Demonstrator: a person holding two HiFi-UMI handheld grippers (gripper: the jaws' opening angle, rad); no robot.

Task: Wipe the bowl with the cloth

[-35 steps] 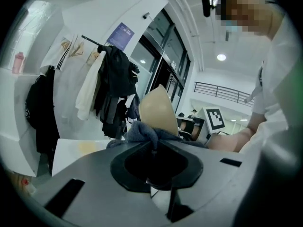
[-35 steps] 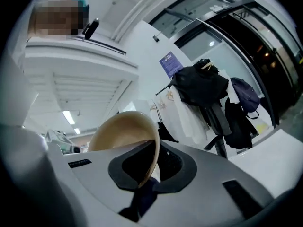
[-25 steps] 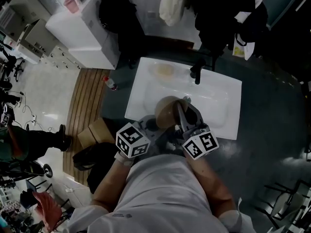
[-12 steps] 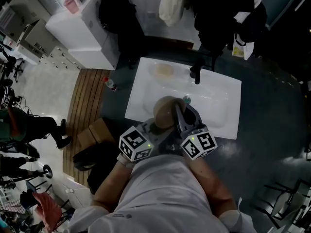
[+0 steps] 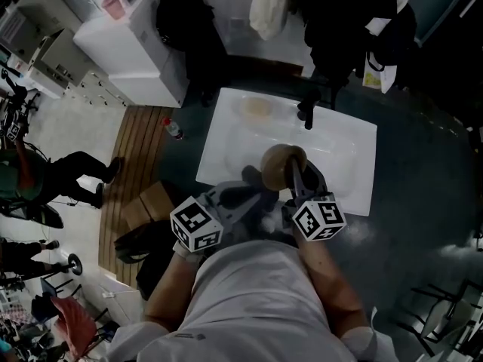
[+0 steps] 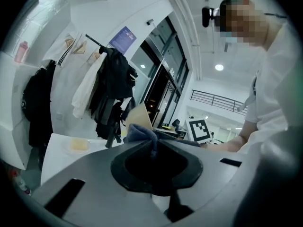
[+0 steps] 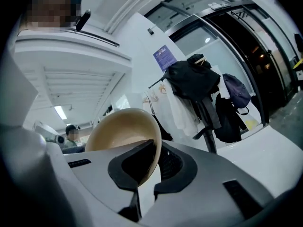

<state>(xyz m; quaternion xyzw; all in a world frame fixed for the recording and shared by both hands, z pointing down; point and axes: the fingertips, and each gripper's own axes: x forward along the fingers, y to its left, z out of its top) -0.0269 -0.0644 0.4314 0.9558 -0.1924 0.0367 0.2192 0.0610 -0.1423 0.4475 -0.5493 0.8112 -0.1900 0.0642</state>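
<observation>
Mid-wipe, I judge — the right claw [image 7: 150, 167] pinches the tan bowl [image 7: 124, 131] by its rim over the sink [image 5: 226, 138]; the left claw [image 6: 152, 148] clamps the grey cloth [image 6: 138, 132] beside it — wiping unfinished.

light: dim, underexposed head view | source: ceiling lamps | edges: fisheye bend, dark vignette | near parts soft

The bowl [image 5: 276, 164] sits over the sink [image 5: 217, 157], with the tap [image 5: 306, 116] at its 1 o'clock and the soap [image 5: 258, 108] at 11 o'clock. The cloth [image 6: 140, 132] lies just beside it at 8 o'clock.
</observation>
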